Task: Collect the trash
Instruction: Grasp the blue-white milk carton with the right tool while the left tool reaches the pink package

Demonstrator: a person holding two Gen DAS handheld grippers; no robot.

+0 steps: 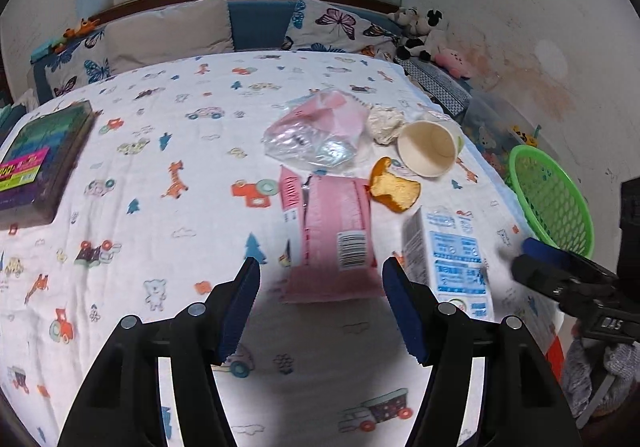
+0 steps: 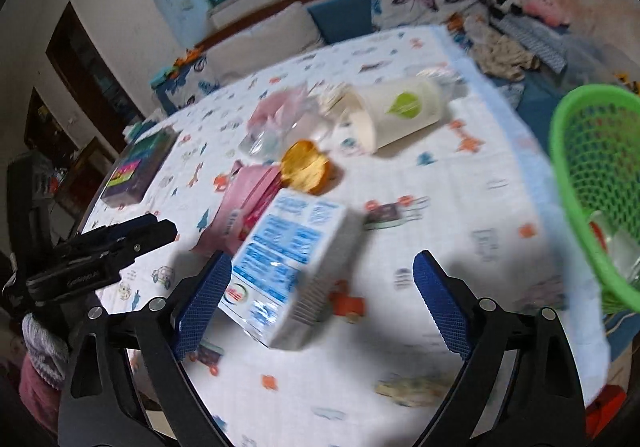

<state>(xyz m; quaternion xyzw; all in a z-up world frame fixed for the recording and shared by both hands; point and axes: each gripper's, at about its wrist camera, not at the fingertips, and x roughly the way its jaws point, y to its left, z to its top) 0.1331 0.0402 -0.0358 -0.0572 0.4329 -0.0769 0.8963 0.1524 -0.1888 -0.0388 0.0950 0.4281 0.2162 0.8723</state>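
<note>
Trash lies on a bed with a cartoon-print sheet (image 1: 160,175). A pink wrapper (image 1: 332,231) lies just ahead of my open, empty left gripper (image 1: 320,279). A blue-and-white milk carton (image 2: 280,267) lies beside it, partly between the open jaws of my right gripper (image 2: 324,275), which is empty. Behind are a bitten piece of bread (image 1: 394,187), a tipped paper cup (image 1: 430,147), a crumpled tissue (image 1: 384,123) and a clear plastic bag (image 1: 316,135). A green basket (image 2: 600,183) stands at the bed's right edge.
A dark book (image 1: 40,163) lies at the bed's left side. Pillows (image 1: 168,31) and plush toys (image 1: 420,31) line the headboard under the window. The wall runs along the right, past the basket (image 1: 552,199).
</note>
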